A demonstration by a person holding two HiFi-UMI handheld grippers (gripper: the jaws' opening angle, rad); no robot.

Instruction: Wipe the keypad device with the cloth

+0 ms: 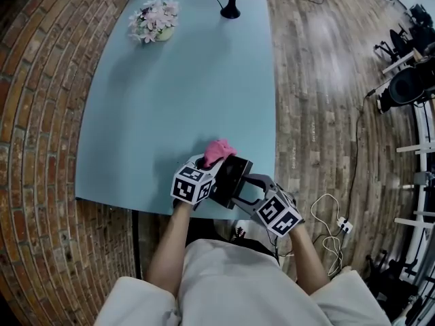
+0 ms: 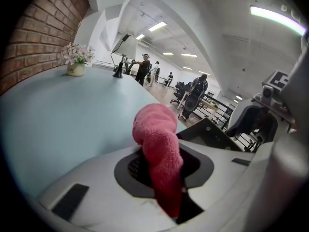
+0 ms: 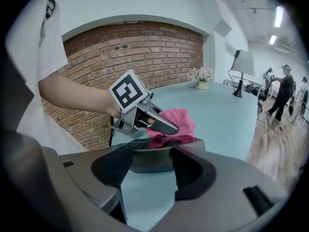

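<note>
Sitting clamped by one edge in the right tongs [image 3: 151, 157], the keypad device [image 1: 233, 174] is held tilted just above the near edge of the table [image 1: 170, 100], right in front of the person. The pink cloth [image 1: 219, 151] is bunched into a wad and pinched tight between the jaws of the left tongs [image 2: 163, 170], with most of it sticking out past the tips. In the right gripper view the wad lies on the far end of the device's top face, so the wiping step looks to be under way, with one hand steadying the device and the other working the cloth. How much of the face has been covered cannot be told from here. The next move probably calls for dragging the wad along the face toward the right tongs while the clamp on the edge stays firm enough that the device does not twist or slip. The two tongs are close together, so the left tips could knock the right ones at the end of a stroke. Farther off, a pot of flowers [image 1: 155, 21] and a black lamp base [image 1: 230, 8] stand at the far end of the table, well apart from the work. Cables [image 1: 326, 212] lie on the wooden floor [image 1: 312, 80] to the right.
</note>
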